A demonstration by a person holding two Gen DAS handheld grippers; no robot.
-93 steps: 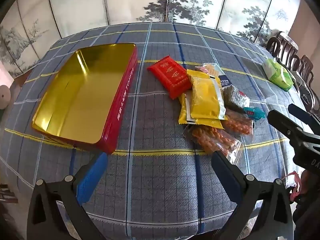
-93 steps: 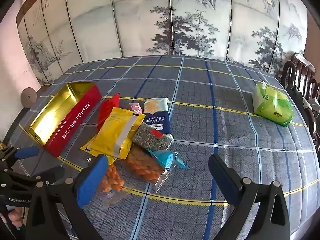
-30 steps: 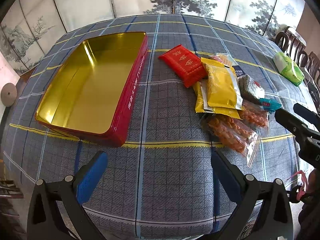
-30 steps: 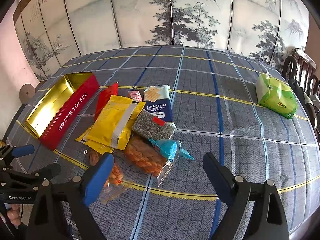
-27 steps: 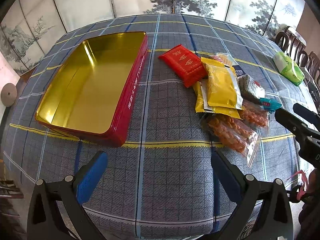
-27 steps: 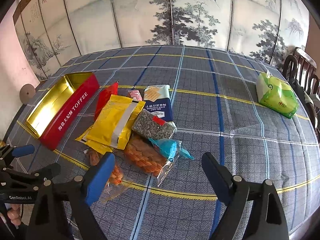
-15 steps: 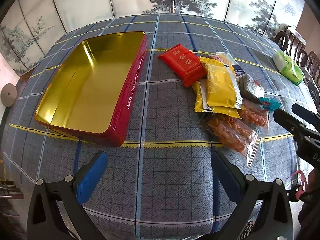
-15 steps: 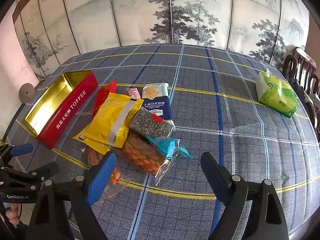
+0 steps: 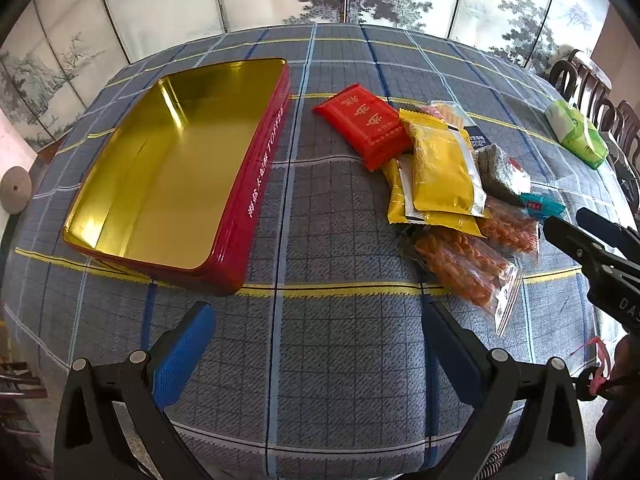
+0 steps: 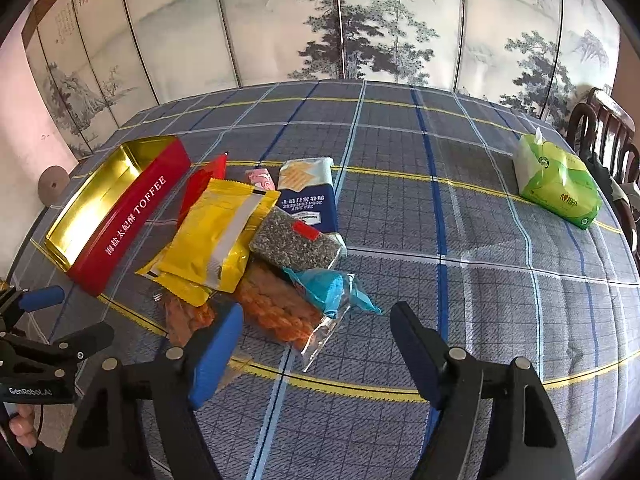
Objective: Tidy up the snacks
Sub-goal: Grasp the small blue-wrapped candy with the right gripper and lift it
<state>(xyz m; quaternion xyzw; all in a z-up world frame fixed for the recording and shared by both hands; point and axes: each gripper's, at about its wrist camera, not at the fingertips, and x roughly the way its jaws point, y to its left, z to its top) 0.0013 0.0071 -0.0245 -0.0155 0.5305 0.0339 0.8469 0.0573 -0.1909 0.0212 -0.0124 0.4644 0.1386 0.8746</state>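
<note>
A red toffee tin [image 9: 260, 184] with a bare gold inside lies open on the left of the table. To its right is a pile of snacks: a red packet [image 9: 364, 124], a yellow pouch [image 10: 216, 232], a grey seed bar [image 10: 296, 240], a blue wrapped sweet [image 10: 328, 288] and clear bags of orange snacks [image 10: 276, 312]. My left gripper [image 9: 316, 320] hangs open over bare cloth near the table's front. My right gripper [image 10: 318, 312] hovers over the near corner of an orange snack bag. Its jaws are closing and the pads touch nothing.
A green tissue pack [image 10: 556, 184] lies at the far right of the checked tablecloth [image 10: 480, 280]. Dark wooden chairs [image 10: 608, 128] stand beyond the right edge. A painted folding screen [image 10: 360, 32] closes off the back. A navy cracker pack [image 10: 308, 192] lies behind the pile.
The right gripper's jaws have narrowed and it has edged closer to the snack pile. The left gripper came nearer the table earlier and has since held still, wide open.
</note>
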